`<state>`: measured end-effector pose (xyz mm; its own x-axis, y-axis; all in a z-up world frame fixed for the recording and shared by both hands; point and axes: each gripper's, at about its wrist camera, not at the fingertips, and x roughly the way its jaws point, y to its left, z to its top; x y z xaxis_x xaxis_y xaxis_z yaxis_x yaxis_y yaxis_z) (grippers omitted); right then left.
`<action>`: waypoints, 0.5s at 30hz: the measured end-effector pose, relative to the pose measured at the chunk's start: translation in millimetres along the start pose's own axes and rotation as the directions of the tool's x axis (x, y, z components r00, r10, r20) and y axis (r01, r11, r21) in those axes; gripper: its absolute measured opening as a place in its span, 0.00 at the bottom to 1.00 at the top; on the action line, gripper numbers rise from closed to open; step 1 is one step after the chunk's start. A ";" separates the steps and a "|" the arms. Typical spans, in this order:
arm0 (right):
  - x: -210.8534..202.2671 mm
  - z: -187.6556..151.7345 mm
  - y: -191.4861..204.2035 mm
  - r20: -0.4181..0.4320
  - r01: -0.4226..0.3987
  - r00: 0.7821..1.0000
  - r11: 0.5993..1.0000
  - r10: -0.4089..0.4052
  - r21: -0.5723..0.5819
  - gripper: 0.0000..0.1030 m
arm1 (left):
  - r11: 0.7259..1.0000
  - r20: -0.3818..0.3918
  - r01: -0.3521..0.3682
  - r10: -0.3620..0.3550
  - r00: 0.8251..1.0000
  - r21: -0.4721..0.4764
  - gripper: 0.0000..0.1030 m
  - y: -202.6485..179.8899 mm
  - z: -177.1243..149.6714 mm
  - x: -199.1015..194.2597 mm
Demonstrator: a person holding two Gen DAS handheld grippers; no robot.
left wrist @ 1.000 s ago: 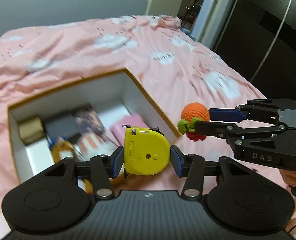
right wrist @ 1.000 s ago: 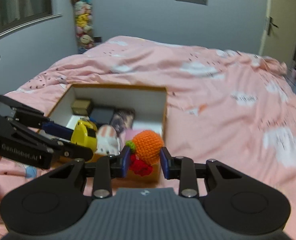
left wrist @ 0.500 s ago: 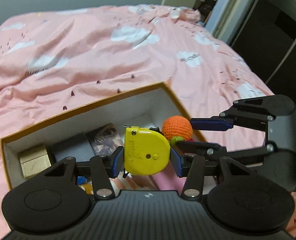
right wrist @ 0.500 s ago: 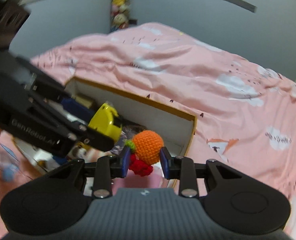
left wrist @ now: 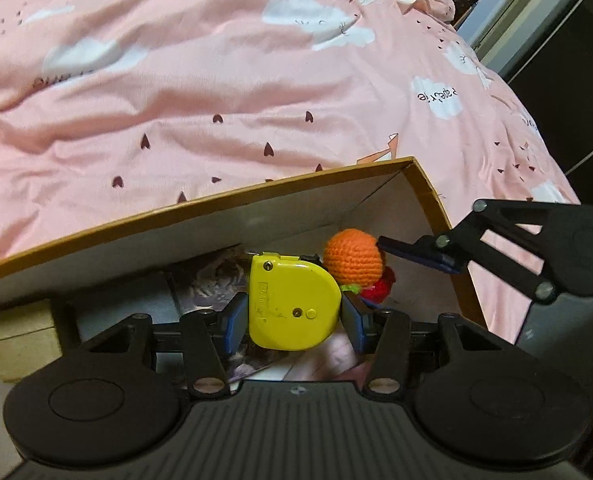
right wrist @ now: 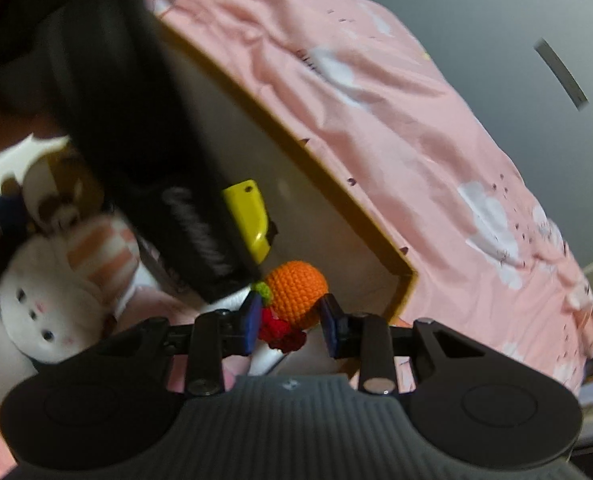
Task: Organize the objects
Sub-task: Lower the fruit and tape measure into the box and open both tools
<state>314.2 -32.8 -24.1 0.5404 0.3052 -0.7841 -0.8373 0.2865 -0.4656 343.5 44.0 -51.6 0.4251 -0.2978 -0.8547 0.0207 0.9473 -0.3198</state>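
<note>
My left gripper (left wrist: 294,314) is shut on a yellow tape measure (left wrist: 292,306) and holds it inside the open box (left wrist: 256,196), low over its contents. My right gripper (right wrist: 290,318) is shut on an orange crocheted toy (right wrist: 296,294) with red and green parts, also inside the box near its right corner. In the left wrist view the toy (left wrist: 354,258) sits just right of the tape measure, with the right gripper (left wrist: 380,264) reaching in over the box's right wall. The tape measure (right wrist: 248,218) shows in the right wrist view behind the left gripper's body.
The box holds a white bunny plush (right wrist: 56,284), a small cardboard box (left wrist: 20,338), a printed card (left wrist: 212,280) and a pink item (left wrist: 328,356). The box lies on a pink quilt (left wrist: 216,80) with cloud prints. A dark wardrobe (left wrist: 568,60) stands at the right.
Both grippers have moved forward and down into the box with their objects still held. The right gripper has tilted and now sits close beside the left one.
</note>
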 end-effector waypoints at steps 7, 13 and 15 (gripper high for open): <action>12.7 -6.5 -0.5 -0.013 0.026 1.000 0.996 -0.027 -0.086 0.34 | 0.998 -0.032 0.030 -0.032 0.999 -0.052 0.55 2.4 3.4 14.6; 6.8 -13.5 0.1 0.006 0.084 0.996 0.987 -0.084 -0.133 0.42 | 0.994 -0.061 0.035 -0.041 0.997 -0.101 0.55 3.3 0.9 25.6; 1.5 -16.1 -2.8 0.018 0.079 0.997 0.989 -0.078 -0.127 0.43 | 0.994 -0.065 0.030 -0.037 0.997 -0.105 0.55 2.9 -0.1 27.6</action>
<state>316.0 -47.7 -30.5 0.6052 0.2986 -0.7379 -0.7955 0.1925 -0.5745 355.2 38.6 -76.2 0.3640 -0.3400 -0.8671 -0.0613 0.9202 -0.3866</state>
